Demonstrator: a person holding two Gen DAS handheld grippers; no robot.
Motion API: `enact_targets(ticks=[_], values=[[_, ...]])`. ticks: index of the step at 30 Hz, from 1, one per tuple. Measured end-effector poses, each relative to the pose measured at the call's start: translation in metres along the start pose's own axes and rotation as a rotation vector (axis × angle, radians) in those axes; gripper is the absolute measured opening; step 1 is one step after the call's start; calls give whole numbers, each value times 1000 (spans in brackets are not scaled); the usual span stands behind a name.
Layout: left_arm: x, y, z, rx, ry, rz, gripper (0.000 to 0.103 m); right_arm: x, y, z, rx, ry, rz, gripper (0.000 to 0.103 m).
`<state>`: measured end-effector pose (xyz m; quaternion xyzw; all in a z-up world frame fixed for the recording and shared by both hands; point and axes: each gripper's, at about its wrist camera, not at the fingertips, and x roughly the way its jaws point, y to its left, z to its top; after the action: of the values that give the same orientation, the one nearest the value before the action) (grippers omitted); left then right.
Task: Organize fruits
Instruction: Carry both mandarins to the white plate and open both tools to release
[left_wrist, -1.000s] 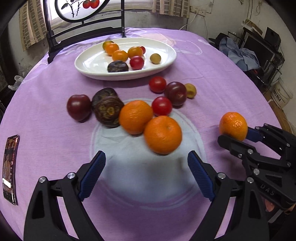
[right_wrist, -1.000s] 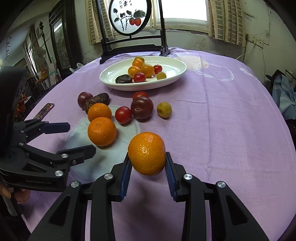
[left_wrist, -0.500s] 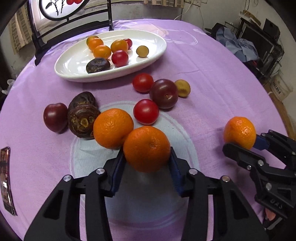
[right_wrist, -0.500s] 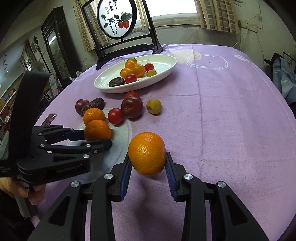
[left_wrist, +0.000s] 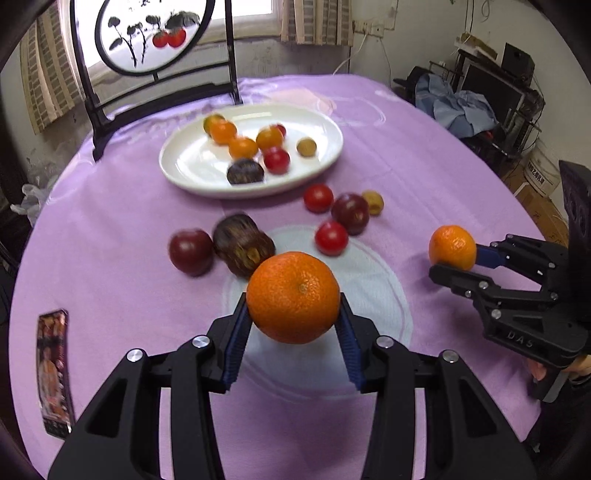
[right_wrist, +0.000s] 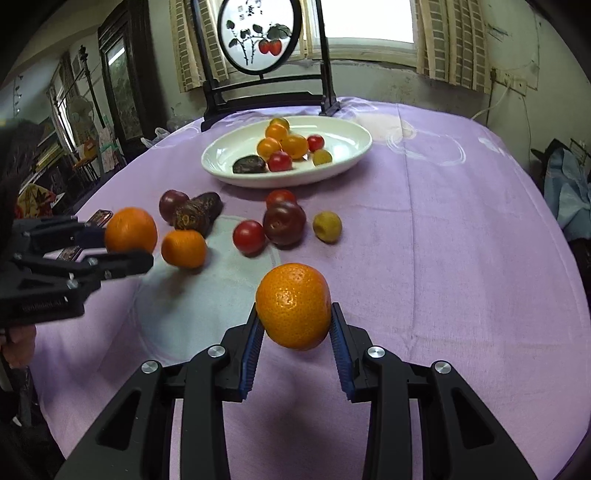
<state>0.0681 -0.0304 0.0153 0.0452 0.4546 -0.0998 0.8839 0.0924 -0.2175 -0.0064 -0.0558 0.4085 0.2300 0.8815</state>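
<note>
My left gripper (left_wrist: 293, 325) is shut on an orange (left_wrist: 293, 296) and holds it above the purple cloth; it also shows in the right wrist view (right_wrist: 131, 229). My right gripper (right_wrist: 295, 338) is shut on another orange (right_wrist: 293, 305), also off the table, seen in the left wrist view (left_wrist: 452, 247). A third orange (right_wrist: 183, 248) lies on the cloth. The white oval plate (left_wrist: 192, 166) at the back holds several small fruits. Loose tomatoes (left_wrist: 331, 238), plums (left_wrist: 350, 213) and dark passion fruits (left_wrist: 242, 245) lie between plate and grippers.
A phone (left_wrist: 53, 373) lies at the left edge of the round table. A dark framed stand (right_wrist: 258, 55) rises behind the plate. A small yellow fruit (right_wrist: 327, 226) lies to the right of the loose pile.
My left gripper closed on an orange and lifted it off the cloth. My right gripper kept its orange raised and has barely moved.
</note>
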Motion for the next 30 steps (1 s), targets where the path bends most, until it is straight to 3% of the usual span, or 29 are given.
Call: enact_targets(ticks=[6,10,19,27,28,29,30], values=[[-1,23,36,-10,-54,57,44,1,19,40,-88,-40,-2,36],[16,40,65,-32,-73,106,44,24,19,69,-91,-26,-7,36],[78,81,112,-110,-34,165,44,80,16,123,-81,-12,-32,36],[119,92,125,-136,17,150,45,119,8,132,-55,45,-62,37],[122,91,126,-137,19,149,45,122,8,132,-57,47,-67,40],[124,90,127,-137,14,154,50,124,7,131,-59,47,-73,44],[124,89,128,-137,3,169,64,124,8,130,-63,38,-75,46]])
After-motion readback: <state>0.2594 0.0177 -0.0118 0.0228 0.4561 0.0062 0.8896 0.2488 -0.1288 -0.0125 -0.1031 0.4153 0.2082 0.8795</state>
